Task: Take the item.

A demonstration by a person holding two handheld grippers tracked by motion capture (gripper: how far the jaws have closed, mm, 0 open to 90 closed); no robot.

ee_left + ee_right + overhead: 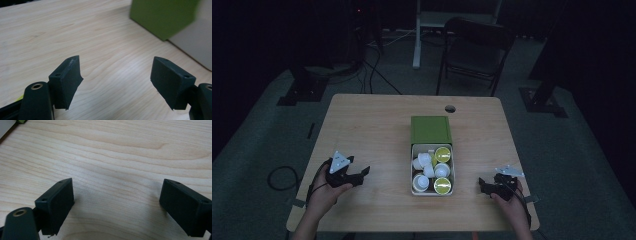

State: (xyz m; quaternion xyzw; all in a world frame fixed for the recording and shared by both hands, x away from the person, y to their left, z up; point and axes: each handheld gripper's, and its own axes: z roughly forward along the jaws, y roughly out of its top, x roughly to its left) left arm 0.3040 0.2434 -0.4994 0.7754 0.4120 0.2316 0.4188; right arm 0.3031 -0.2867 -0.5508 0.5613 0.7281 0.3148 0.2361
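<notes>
A white tray [413,165] in the middle of the wooden table holds several small cups, some white [421,182], some with yellow-green tops [442,185]. A green box [430,130] adjoins the tray's far end. My left gripper [362,176] is held just above the table, left of the tray, pointing toward it. Its jaws stand open with nothing between them [116,61], and the green box [165,15] and the tray's wall [195,45] lie ahead. My right gripper [482,187] rests low to the right of the tray, open over bare wood [117,182].
A round cable hole [450,108] lies near the table's far edge. Behind the table are a dark folding chair [477,50] and a white stand [418,35]. Cables run over the dim floor [282,177]. Bare wood lies on both sides of the tray.
</notes>
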